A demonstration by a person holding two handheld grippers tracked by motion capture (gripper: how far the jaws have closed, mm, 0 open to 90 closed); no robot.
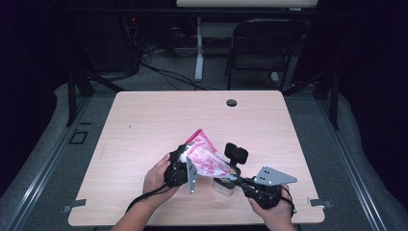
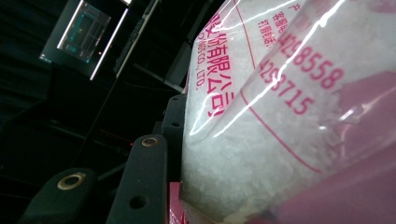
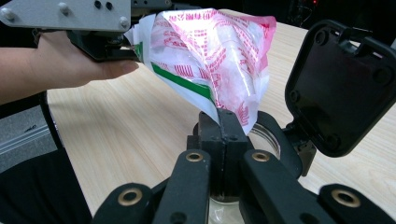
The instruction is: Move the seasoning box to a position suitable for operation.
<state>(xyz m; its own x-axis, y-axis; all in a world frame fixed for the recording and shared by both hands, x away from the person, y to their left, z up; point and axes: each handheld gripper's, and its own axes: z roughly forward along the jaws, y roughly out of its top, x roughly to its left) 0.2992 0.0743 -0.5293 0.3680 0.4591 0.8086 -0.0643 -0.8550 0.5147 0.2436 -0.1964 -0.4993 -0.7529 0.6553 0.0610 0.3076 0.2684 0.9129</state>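
Both grippers are gripping the bag (image 1: 204,156) of white crystals, the left gripper (image 1: 179,166) clamping its raised end and the right gripper (image 3: 223,122) pinching its lower corner, so the bag is slanting down toward the jar (image 1: 225,186) directly beneath it.

A black folding chair (image 1: 262,45) and a white table leg (image 1: 198,53) stand beyond the wooden table (image 1: 144,125).
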